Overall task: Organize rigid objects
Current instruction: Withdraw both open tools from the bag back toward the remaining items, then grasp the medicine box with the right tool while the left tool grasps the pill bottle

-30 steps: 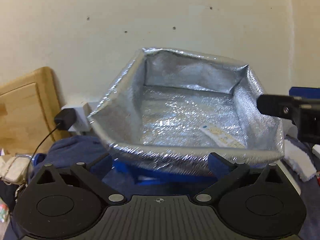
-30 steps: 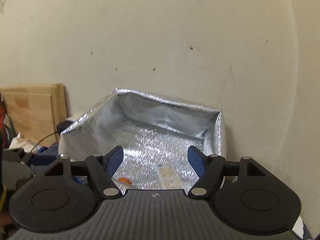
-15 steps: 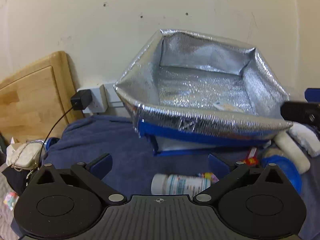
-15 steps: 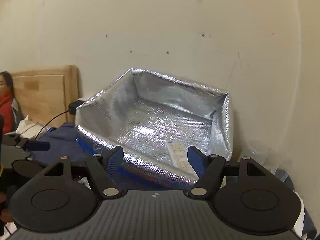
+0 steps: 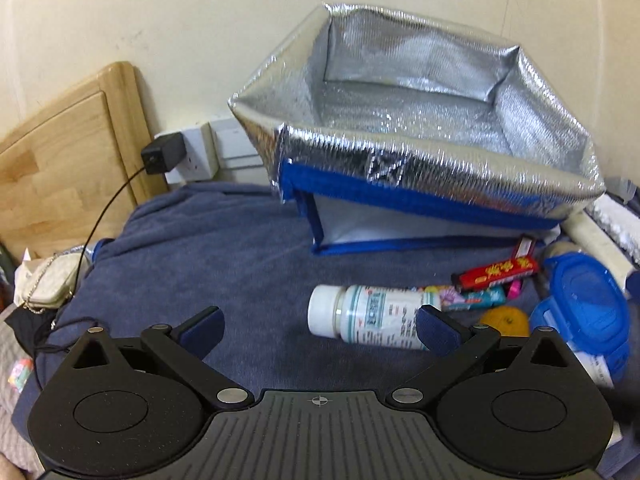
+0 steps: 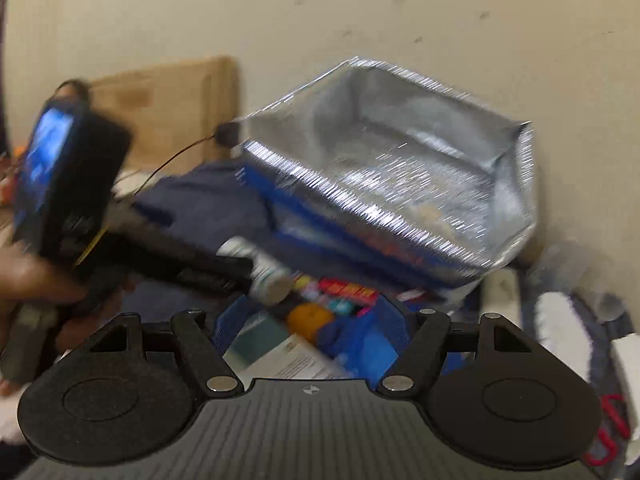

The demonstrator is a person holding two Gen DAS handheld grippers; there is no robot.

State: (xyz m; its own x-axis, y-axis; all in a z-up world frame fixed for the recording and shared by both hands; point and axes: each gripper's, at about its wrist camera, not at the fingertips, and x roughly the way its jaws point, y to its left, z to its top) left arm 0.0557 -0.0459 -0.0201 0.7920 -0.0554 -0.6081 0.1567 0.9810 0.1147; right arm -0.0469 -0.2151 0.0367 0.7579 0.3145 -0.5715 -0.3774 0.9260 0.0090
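Bag, foil-lined and open-topped, is sitting on the blue blanket by the wall, and we are seeing the white bottle lying on its side in front of it, next to the orange, candy packs and blue tub. We are holding the left gripper released, jaws wide, bottle just beyond them, untouched. We are holding the right gripper released too, gripping nothing, over the same blurred pile.

Both wrist cameras are looking forward and tilting downward, close over the clutter; the left is facing the foil-lined bag head-on, the right is catching it from further right.
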